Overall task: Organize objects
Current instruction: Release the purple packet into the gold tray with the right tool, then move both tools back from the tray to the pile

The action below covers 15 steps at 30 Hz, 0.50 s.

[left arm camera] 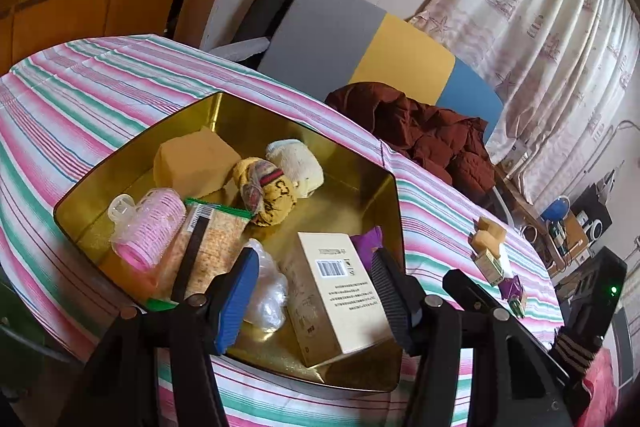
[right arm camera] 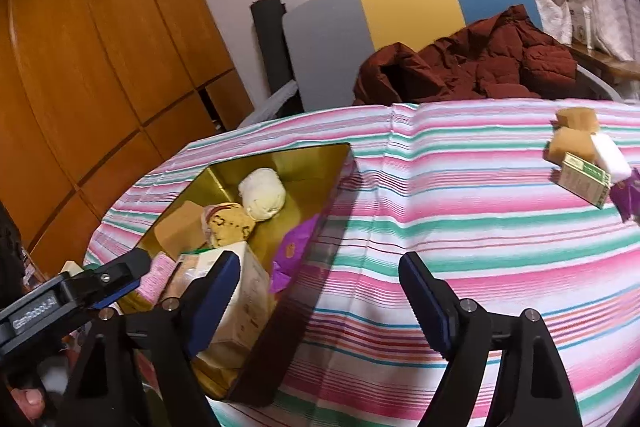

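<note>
Gold tin (left arm camera: 372, 163) on striped desk (left arm camera: 100, 83), serving as landmark. Inside tin: cream carton (left arm camera: 340, 291) at near side, purple wrapper (left arm camera: 366, 241) beside it at right wall, pink hair roller (left arm camera: 150, 227), cracker packet (left arm camera: 216, 243), tan sponge block (left arm camera: 192, 159), yellow sock ball (left arm camera: 268, 195), cream sock ball (left arm camera: 296, 163). Left tongs (left arm camera: 316, 295) spread apart above tin, astride carton, pads clear of it. Right tongs (right arm camera: 320, 307) wide apart, empty, over tin's right wall. Well right of tin: sponge cubes (right arm camera: 572, 135), small green-printed box (right arm camera: 582, 179).
</note>
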### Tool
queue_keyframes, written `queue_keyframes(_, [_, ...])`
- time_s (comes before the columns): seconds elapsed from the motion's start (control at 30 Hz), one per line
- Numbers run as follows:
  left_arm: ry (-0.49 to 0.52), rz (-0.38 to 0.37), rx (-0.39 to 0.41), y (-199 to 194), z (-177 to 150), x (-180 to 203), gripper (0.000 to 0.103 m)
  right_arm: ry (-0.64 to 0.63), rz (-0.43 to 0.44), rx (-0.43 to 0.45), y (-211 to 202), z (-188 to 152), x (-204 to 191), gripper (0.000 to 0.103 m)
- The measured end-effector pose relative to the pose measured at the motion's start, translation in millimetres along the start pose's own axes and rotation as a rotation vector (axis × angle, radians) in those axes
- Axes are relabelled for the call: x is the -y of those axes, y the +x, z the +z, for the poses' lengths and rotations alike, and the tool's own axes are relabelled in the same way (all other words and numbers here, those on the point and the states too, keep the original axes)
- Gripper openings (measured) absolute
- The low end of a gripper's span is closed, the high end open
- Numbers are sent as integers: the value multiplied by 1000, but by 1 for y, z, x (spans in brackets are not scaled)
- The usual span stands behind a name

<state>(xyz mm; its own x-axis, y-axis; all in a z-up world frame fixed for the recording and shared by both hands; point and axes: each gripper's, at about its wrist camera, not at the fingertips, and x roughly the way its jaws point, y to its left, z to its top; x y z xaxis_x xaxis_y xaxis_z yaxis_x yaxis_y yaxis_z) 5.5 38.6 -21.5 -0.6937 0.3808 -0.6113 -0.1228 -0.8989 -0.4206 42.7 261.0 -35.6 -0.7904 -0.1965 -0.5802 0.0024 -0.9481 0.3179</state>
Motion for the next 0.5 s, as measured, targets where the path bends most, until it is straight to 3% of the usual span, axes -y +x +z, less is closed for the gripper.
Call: queue_keyframes(0.5, [169, -55, -64, 8, -11, 60, 60, 154, -195, 7, -23, 1, 88, 84])
